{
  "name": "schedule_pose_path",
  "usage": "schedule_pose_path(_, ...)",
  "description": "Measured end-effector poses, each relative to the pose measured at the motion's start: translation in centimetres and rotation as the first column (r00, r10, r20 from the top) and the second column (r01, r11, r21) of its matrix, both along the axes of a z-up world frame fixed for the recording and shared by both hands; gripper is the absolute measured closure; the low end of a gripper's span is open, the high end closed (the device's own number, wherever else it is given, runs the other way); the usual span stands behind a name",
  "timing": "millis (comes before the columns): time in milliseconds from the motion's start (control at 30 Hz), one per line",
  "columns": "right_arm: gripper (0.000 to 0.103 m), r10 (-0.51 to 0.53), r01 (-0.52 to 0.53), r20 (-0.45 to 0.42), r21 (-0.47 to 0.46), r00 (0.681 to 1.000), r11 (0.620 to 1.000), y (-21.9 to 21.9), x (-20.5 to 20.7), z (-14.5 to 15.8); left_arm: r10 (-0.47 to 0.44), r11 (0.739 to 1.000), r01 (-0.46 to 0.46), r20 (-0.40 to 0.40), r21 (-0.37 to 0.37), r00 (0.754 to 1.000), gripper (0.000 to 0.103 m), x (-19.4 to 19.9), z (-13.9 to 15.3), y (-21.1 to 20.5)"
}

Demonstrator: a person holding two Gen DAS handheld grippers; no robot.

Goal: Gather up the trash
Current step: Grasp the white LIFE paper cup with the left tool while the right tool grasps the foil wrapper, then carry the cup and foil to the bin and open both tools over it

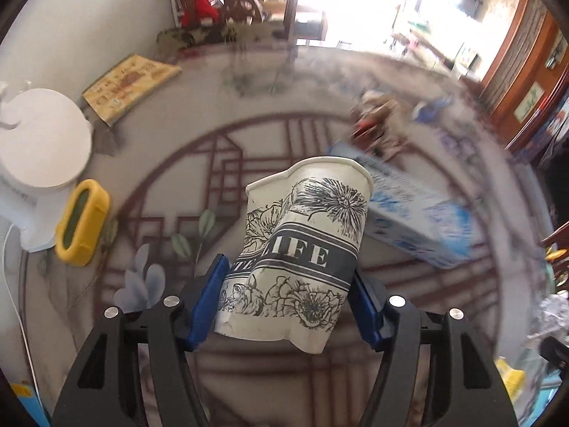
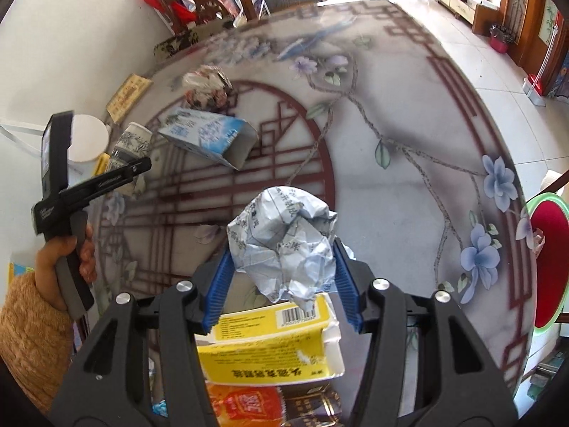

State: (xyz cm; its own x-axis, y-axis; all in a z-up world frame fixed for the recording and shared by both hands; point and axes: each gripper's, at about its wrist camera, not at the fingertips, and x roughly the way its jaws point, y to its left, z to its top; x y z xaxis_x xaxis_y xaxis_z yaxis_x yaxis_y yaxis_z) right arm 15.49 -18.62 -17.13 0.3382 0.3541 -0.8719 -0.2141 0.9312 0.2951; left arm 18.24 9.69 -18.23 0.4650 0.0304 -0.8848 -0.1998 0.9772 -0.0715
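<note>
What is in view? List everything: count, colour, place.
paper cup: one, white with dark flowers, crushed in left jaws
crumpled paper: one, pale blue-white, in right jaws
blue carton: one, blue-white, lying on table centre
crumpled wrapper: one, white-red, behind carton
yellow box: one, torn, below right gripper
yellow holder: one, table's left
white appliance: one, far left
table: one, floral pattern
left gripper: black, blue pads
right gripper: same
hand: one, orange sleeve

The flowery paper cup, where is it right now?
The paper cup sits crushed between the left gripper pads, above the table, with the blue-and-white carton lying just right of it.
</note>
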Motion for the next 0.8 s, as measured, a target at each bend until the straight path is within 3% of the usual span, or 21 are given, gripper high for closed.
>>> schedule_pose_path(333, 0.051, -0.054, 0.048, 0.116, 0.053, 0.992, 0.997, -1.7, -3.7, 4.7, -0.028, 0.996, 0.039, 0.132, -0.083, 0.991, 0.041, -7.7, 6.6, -5.2)
schedule_pose_path(533, 0.05, -0.084, 0.074, 0.159, 0.071, 0.984, 0.995, -3.7, -5.5, 6.6, -0.071, 0.991, 0.089, 0.162, -0.104, 0.984, 0.041, -9.7, 8.9, -8.8)
schedule_pose_path(800, 0.05, -0.139, 0.122, 0.21, 0.091, 0.968, 0.988, -7.3, -7.2, 8.6, -0.149, 0.983, 0.169, 0.224, -0.074, 0.963, 0.041, -10.7, 11.5, -13.7)
